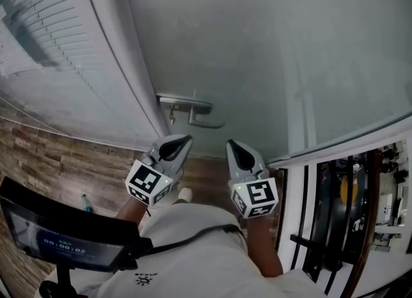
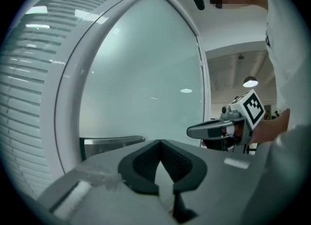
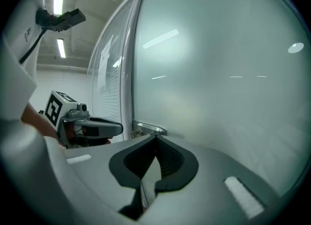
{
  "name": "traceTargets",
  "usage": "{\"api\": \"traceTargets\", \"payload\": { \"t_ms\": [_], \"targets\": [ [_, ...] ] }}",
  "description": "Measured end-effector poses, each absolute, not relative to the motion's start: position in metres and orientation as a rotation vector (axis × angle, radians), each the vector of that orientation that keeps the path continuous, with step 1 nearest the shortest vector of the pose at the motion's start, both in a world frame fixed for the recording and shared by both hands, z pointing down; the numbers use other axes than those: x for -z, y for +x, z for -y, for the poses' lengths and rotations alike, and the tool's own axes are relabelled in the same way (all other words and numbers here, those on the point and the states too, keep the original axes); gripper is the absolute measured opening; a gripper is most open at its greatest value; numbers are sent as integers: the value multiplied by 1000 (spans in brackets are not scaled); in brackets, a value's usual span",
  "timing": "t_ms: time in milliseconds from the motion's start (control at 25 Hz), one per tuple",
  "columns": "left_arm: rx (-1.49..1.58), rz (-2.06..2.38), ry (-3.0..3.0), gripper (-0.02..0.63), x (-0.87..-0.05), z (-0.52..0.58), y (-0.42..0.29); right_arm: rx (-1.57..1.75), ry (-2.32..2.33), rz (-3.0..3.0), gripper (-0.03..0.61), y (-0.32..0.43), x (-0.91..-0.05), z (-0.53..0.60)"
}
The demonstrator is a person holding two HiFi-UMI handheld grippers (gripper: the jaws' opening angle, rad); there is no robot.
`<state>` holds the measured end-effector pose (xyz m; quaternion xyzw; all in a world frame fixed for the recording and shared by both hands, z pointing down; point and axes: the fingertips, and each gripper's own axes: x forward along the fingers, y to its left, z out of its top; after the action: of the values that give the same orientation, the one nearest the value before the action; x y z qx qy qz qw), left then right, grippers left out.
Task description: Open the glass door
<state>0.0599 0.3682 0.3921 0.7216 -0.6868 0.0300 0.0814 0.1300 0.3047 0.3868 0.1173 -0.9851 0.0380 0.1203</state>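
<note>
The glass door [image 1: 270, 52] stands shut in front of us, and its frosted pane fills most of the head view. Its metal handle [image 1: 192, 105] sits at the pane's left edge, hard against the white frame post [image 1: 122, 52], with the lever pointing right across the glass.

Our left gripper [image 1: 187, 138] is just below the handle and apart from it. Its jaws are pressed together at the tips with nothing between them. Our right gripper [image 1: 230, 143] is beside it, below and to the right of the lever's free end. It is also closed on nothing and is clear of the glass. A narrow gap separates the two grippers.

Beyond the post on the left there are slatted blinds [image 1: 38, 39] behind another pane. The door's right edge meets a white frame [image 1: 335, 142], and a dark rack of equipment [image 1: 347, 213] stands past it. Wood-plank floor [image 1: 45, 155] lies open to our lower left, bounded near us by a dark screen [image 1: 58, 235] on a stand.
</note>
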Motion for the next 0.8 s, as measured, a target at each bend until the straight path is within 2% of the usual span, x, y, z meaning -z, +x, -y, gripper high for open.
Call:
{"api": "traceTargets", "payload": {
  "t_ms": [280, 480, 800],
  "targets": [
    [-83, 2046, 2141, 5, -394, -358, 49, -71, 295, 2862, 9, 112, -389, -296],
    [-78, 2080, 2095, 5, -395, -354, 48, 176, 194, 2775, 11, 100, -401, -297],
    [-83, 2123, 2030, 5, -397, -348, 48, 318, 49, 2723, 80, 86, -413, -292]
  ]
}}
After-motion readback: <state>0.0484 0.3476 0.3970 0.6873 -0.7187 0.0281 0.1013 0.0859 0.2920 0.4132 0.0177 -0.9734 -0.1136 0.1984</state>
